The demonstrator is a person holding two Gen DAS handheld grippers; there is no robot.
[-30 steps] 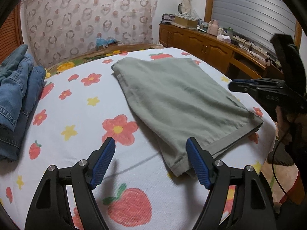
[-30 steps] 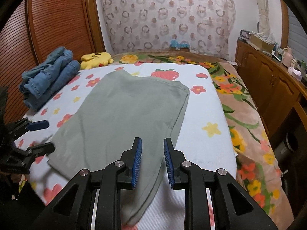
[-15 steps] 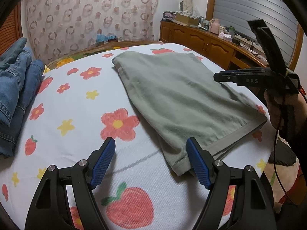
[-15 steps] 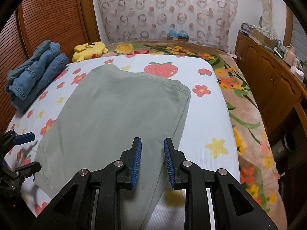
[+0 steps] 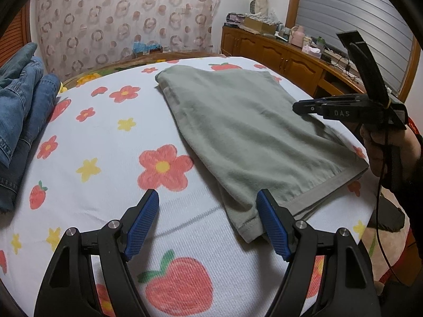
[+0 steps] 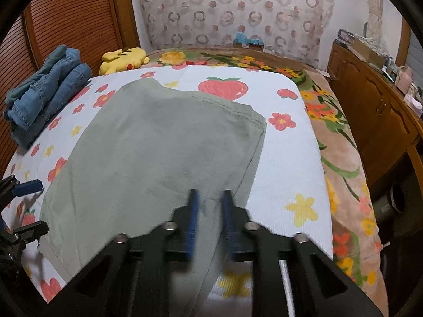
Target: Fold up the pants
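My left gripper (image 5: 207,222) was spread wide, its blue ribbed pads (image 5: 271,225) clear of each other above the white bedsheet printed with red flowers, yellow stars and strawberries (image 5: 105,142). The right pad sat just beside the near hem corner of the folded sage-green soft-knit pants (image 5: 246,132), which lay flat on that sheet toward its right side; whether it touched the cloth could not be told.

Only the left wrist view showed my right gripper (image 5: 297,107) from the side, over the right edge of the pants, with the white letters "DAS" legible on its black body, a black cable hanging from it, and the grey slatted blind (image 5: 351,8) behind it.

Only the right wrist view showed the yellow plush toy (image 6: 124,58) at the head of the bed, the brown louvred wooden door (image 6: 68,13), and the floral tan blanket (image 6: 341,163) along the sheet's right edge. There my right gripper (image 6: 209,212) was motion-blurred, its pads a narrow gap apart with nothing between them, poised over the near end of the pants (image 6: 158,153). My left gripper (image 6: 27,207) appeared at the left border.

Both views showed the stack of folded blue denim jeans (image 5: 18,121) (image 6: 45,95) on the left of the bed, and the wooden cabinets (image 5: 275,55).
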